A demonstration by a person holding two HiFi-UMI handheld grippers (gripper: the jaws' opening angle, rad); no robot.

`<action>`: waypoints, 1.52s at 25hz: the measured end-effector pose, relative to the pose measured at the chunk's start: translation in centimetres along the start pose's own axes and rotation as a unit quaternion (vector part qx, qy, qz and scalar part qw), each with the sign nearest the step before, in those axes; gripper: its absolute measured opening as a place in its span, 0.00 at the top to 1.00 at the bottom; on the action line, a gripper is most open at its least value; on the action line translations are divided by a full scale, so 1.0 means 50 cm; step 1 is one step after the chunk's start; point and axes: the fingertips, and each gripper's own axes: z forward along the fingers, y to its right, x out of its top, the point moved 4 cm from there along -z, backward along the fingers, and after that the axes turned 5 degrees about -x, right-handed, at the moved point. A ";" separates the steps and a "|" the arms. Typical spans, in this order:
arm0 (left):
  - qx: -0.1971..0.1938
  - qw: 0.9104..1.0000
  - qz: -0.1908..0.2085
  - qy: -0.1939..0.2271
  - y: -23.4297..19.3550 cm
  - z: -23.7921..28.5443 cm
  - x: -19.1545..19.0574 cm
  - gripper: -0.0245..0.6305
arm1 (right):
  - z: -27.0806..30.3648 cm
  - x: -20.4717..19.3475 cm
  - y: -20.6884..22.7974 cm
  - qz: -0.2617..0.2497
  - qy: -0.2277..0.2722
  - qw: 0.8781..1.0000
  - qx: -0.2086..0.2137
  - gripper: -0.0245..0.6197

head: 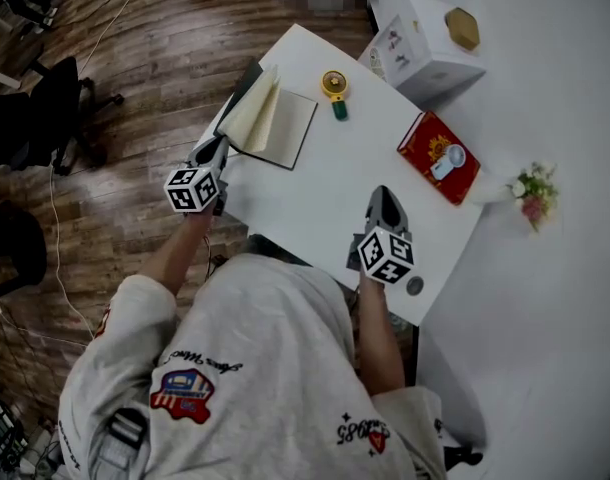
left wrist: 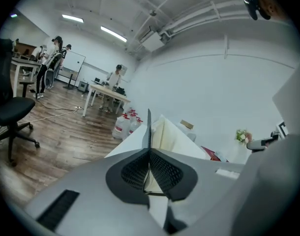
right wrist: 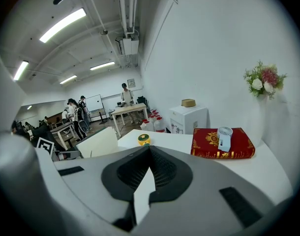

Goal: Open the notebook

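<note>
Left gripper (head: 216, 150): jaws pinched on the raised black cover of the notebook (head: 285, 128)
Right gripper (head: 383, 198): jaws together, empty
Red book (head: 423, 138): gold emblem, lettering unreadable

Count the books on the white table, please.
2: the notebook, partly open, at the table's left edge; the red book at its right edge, under a small white fan. None seems hidden.

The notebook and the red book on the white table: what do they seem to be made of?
The notebook: matte cream paper pages, some standing fanned up, with a thin dark cover, perhaps card or imitation leather. The red book: a stiff-looking cover, probably coated board or cloth, with gold printed ornament.
</note>
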 end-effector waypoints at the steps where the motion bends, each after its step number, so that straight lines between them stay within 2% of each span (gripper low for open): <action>1: 0.006 1.000 -0.003 0.000 -0.010 -0.002 0.000 0.95 | -0.001 -0.001 -0.001 0.000 0.000 1.000 0.001 0.98; 10: 0.052 0.997 -0.058 -0.006 -0.091 -0.011 -0.010 0.95 | -0.012 -0.003 0.002 -0.001 0.001 1.000 0.000 0.98; 15: 0.078 0.993 -0.087 -0.023 -0.129 -0.010 -0.032 0.95 | -0.014 -0.002 0.004 -0.003 0.001 1.000 0.000 0.98; 21: 0.080 0.987 -0.133 -0.041 -0.152 -0.002 -0.046 0.95 | -0.014 -0.003 0.001 -0.005 0.001 1.000 0.001 0.98; 29: 0.118 0.981 -0.112 -0.107 -0.193 -0.020 -0.065 0.88 | -0.010 0.003 -0.013 -0.007 0.001 1.000 0.008 0.98; 35: 0.130 0.978 -0.114 -0.113 -0.212 -0.066 -0.082 0.88 | -0.003 -0.002 -0.033 -0.008 -0.001 1.000 0.020 0.98; 38: 0.133 0.979 -0.101 -0.116 -0.218 -0.092 -0.083 0.88 | 0.003 -0.002 -0.057 -0.012 0.000 0.999 0.031 0.98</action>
